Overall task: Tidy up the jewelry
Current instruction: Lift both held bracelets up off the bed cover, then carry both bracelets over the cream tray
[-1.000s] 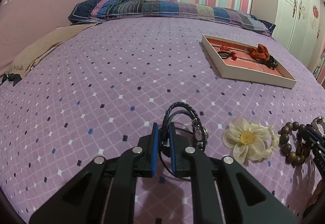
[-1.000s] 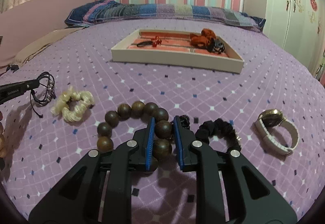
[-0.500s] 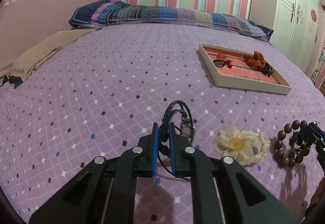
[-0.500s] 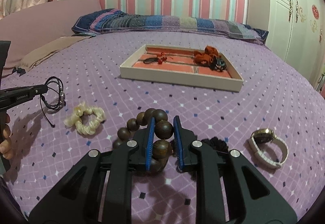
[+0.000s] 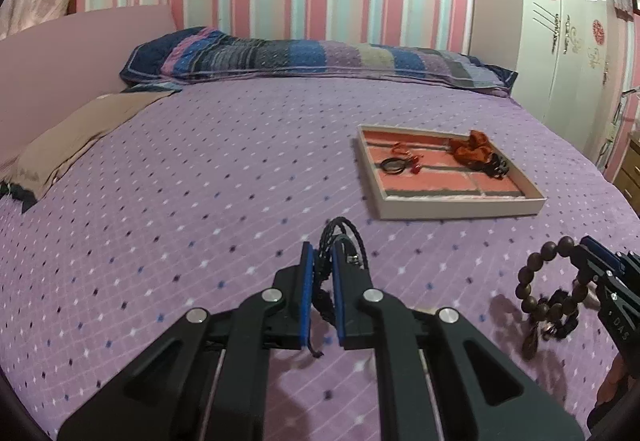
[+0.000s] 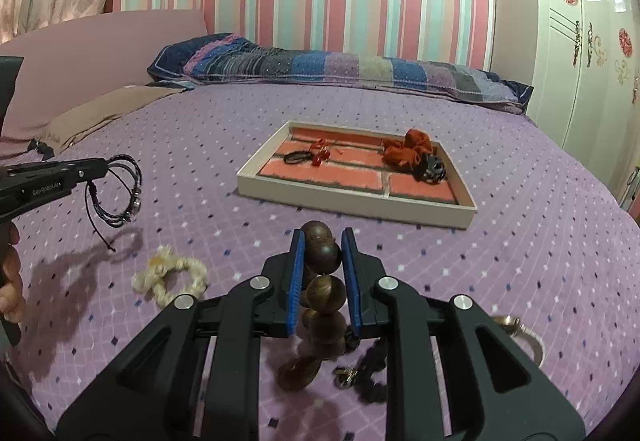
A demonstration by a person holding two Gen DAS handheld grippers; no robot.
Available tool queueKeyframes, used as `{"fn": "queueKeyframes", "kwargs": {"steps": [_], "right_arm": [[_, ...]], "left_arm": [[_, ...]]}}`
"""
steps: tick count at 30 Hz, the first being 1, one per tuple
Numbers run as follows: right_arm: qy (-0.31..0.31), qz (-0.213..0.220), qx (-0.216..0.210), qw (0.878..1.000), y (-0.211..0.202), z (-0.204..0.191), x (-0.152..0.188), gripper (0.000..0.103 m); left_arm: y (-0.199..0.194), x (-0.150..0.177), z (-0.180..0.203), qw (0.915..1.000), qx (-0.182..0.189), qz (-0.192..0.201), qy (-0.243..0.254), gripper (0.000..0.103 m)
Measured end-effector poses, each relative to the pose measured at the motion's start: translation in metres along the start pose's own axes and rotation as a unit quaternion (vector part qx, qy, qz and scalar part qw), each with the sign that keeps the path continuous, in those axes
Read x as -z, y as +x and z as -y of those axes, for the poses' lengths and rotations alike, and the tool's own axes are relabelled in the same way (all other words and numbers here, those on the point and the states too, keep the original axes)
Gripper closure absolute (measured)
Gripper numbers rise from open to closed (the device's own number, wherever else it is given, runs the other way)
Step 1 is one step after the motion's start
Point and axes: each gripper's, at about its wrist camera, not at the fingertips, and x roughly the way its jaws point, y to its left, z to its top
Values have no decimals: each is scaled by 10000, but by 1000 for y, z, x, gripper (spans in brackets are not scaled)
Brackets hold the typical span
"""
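Beads [image 6: 322,261]: dark wooden, round, clamped in my right tongs [image 6: 320,273], hanging clear of the bed [image 6: 520,241].
Cord bracelet [image 6: 120,189]: black braid, pinched in my left tongs [image 5: 320,283], at left, off the bed.
Tray [image 6: 352,197]: far, ahead; scrunchie and red bits inside.
Risk: round beads may roll out; dangling loops could catch the tray rim.
Left behind: cream scrunchie [image 6: 172,277], watch [image 6: 520,333], near.
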Motion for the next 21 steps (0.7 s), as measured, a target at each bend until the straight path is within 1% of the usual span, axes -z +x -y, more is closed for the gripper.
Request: {"fn": "queueKeyframes", "kwargs": {"steps": [6, 11, 14, 18, 21], "right_arm": [[173, 116, 91, 9997, 9, 22, -33, 84], [199, 196, 216, 9994, 26, 42, -63, 84], [212, 266, 318, 9989, 41, 58, -83, 84], [268, 275, 398, 9985, 69, 81, -106, 84], [285, 227, 451, 9983, 92, 94, -115, 84]], "left_arm": [[8, -37, 31, 9994, 288, 119, 136, 93], [28, -73, 65, 9983, 506, 135, 261, 93], [48, -91, 84, 9976, 639, 85, 236, 93], [76, -110, 102, 9972, 701, 21, 241, 93], [105, -119, 112, 9971, 725, -108, 220, 93]]}}
